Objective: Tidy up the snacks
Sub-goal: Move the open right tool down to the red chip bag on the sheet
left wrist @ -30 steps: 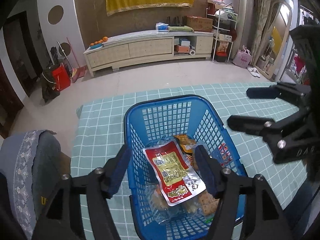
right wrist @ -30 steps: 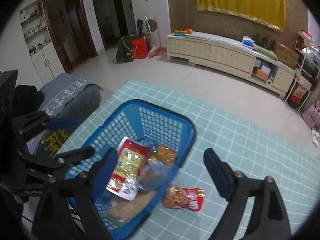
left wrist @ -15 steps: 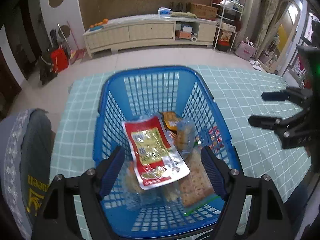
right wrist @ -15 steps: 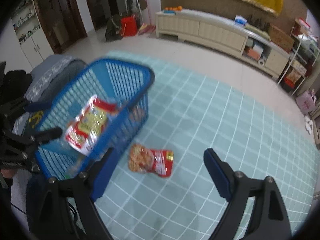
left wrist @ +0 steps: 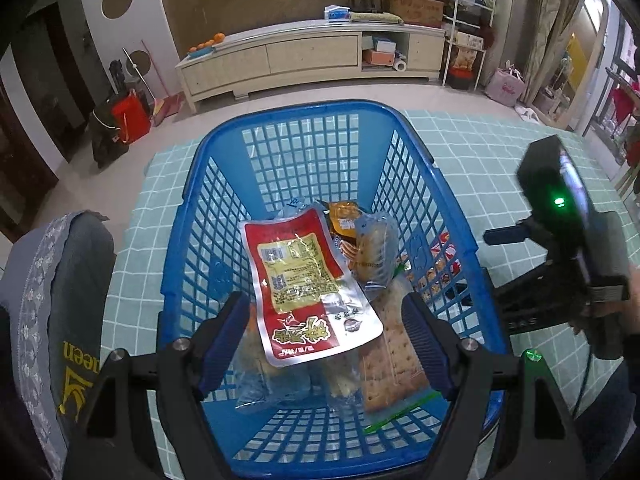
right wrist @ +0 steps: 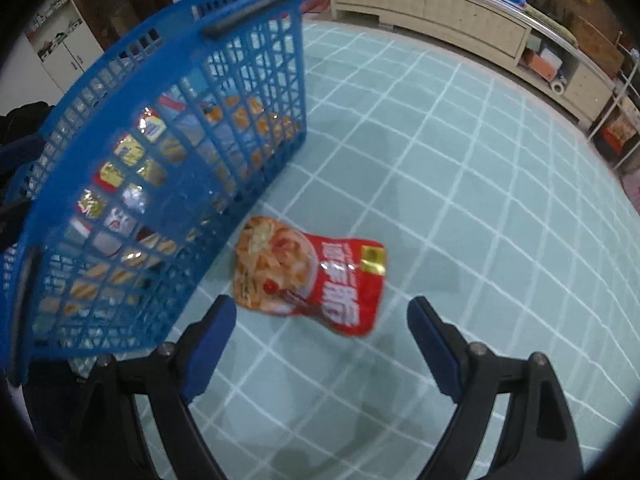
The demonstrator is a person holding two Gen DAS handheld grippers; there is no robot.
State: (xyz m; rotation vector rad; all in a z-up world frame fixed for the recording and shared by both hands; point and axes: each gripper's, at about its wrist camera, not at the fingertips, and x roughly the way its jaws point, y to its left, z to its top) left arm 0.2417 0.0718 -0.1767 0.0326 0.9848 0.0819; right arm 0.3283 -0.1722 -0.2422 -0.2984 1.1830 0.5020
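Note:
A blue plastic basket (left wrist: 208, 216) stands on the teal checked tablecloth and holds several snack packs, with a red and silver pouch (left wrist: 304, 288) on top and a cracker pack (left wrist: 394, 364) beside it. My left gripper (left wrist: 324, 340) is open and empty, hovering over the basket's near end. In the right wrist view the basket's side wall (right wrist: 168, 152) is at left, and a red snack pouch (right wrist: 308, 276) lies flat on the cloth just outside it. My right gripper (right wrist: 320, 332) is open and empty, low over the cloth just short of that pouch.
The tablecloth (right wrist: 460, 184) stretches away to the right of the pouch. A grey cushioned chair (left wrist: 52, 320) stands at the table's left edge. The right gripper's body (left wrist: 560, 248) shows to the right of the basket. A long cabinet (left wrist: 312, 56) stands against the far wall.
My right gripper has dropped down and moved in toward the red pouch on the cloth. My left gripper has moved farther over the basket, looking down into it. Both stayed open.

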